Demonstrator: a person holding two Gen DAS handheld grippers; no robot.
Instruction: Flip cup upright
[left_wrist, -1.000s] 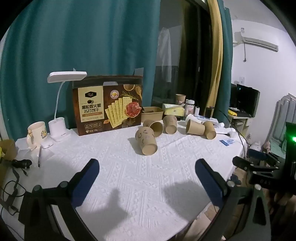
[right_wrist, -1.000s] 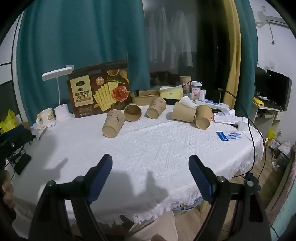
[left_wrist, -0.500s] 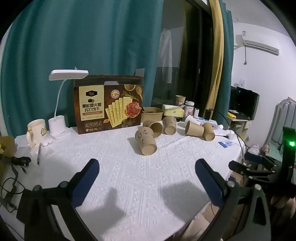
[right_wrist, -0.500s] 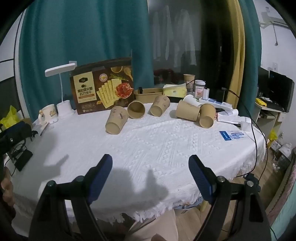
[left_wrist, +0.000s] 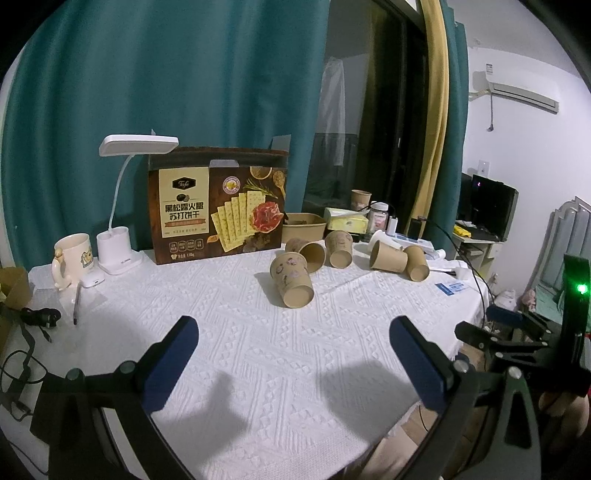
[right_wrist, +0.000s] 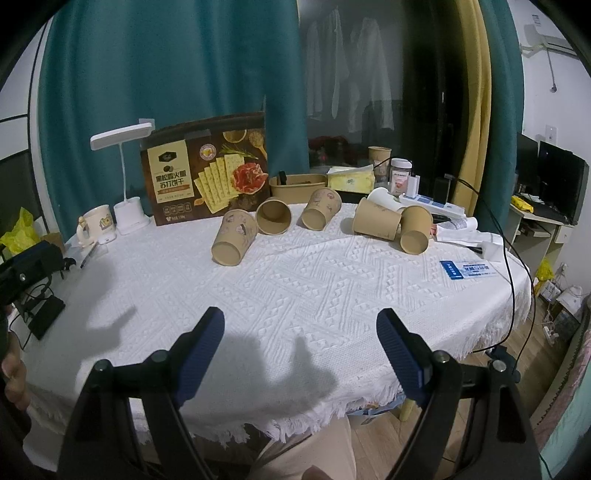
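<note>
The nearest cup (left_wrist: 291, 278) is brown paper with small printed figures on its wall; it lies tipped on its side, open mouth turned toward the left gripper (left_wrist: 293, 363), straight ahead of it and well beyond its fingertips. From the right gripper (right_wrist: 300, 347) the same cup (right_wrist: 233, 242) sits ahead and to the left. Both grippers stand wide with nothing between the blue pads. Four more brown cups (right_wrist: 378, 221) lie toppled farther back and to the right, two of them touching. Behind them stand a cracker box (left_wrist: 218, 214), a white desk lamp (left_wrist: 120, 206) and a mug (left_wrist: 72, 254) at far left. Only bare white tablecloth (right_wrist: 295, 288) lies between the grippers and the cup
</note>
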